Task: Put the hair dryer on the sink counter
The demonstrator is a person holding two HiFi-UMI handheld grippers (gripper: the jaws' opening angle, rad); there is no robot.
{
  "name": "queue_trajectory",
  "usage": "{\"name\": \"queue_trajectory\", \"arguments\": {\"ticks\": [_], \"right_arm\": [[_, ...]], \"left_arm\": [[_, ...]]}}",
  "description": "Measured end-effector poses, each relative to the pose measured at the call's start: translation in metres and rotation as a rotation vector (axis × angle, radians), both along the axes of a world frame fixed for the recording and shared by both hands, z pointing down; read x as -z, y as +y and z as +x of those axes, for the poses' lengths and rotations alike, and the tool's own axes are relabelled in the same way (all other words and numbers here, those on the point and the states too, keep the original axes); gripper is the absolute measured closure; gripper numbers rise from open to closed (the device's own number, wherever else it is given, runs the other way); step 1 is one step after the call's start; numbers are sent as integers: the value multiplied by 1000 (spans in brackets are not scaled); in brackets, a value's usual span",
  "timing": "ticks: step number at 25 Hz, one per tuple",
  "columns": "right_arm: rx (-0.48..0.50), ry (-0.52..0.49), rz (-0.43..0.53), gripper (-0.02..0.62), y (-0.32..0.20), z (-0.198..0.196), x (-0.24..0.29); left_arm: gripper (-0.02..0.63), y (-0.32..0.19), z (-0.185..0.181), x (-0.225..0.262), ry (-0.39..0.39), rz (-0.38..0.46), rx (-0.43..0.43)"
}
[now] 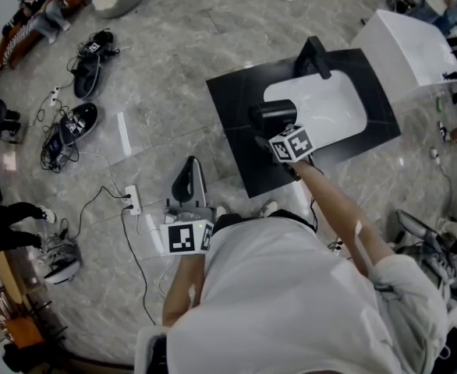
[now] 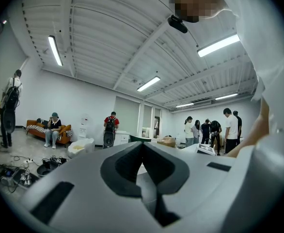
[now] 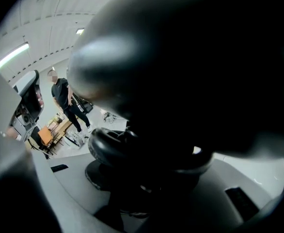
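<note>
1. Right claw [image 1: 279, 131] has its jaws spread wide and pressed onto the black, barrel-bodied plastic hair dryer [image 1: 274, 114]. In the right gripper view the dark body fills nearly everything between the jaws.
2. Held that way, the hair dryer hangs over the flat black sink bench [image 1: 236, 100], at the 9 o'clock rim of the white oval basin [image 1: 330, 107]. Whether it touches the surface yet cannot be told from the head view.
3. Left claw [image 1: 189, 184] points out level over the grey marbled floor [image 1: 158, 61] at about 7 o'clock from the bench. Its jaw tips meet and nothing is between them.
4. Judged risk: the dryer is right at the basin edge, so a release there could let the rounded barrel roll or tip into the bowl. Shifting toward 9 o'clock, onto the open black strip, would give it flat support.
5. Judged risk: the jaws bear on a curved, smooth shell, so the body could twist or slip if the claw tilts further while lowering.
6. Judged risk: opening before the dryer rests on the bench would drop it and knock the plastic.
7. The black faucet [image 1: 313, 57] stands at the basin's 11 o'clock, apart from the dryer and only a hazard on a wide swing.
</note>
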State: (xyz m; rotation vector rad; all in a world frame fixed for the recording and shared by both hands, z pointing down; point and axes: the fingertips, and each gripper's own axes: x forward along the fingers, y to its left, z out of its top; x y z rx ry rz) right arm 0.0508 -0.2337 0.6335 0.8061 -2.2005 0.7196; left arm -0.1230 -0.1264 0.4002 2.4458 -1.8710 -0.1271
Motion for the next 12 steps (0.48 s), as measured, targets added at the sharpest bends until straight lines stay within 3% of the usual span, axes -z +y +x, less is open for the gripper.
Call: {"name": "queue_trajectory", "arguments": {"ticks": [12], "right_arm": [[-8,76,-74,402,-11,-3,-27]], "left_arm": [[604,-10,-10,-5,15,-5,12]]}}
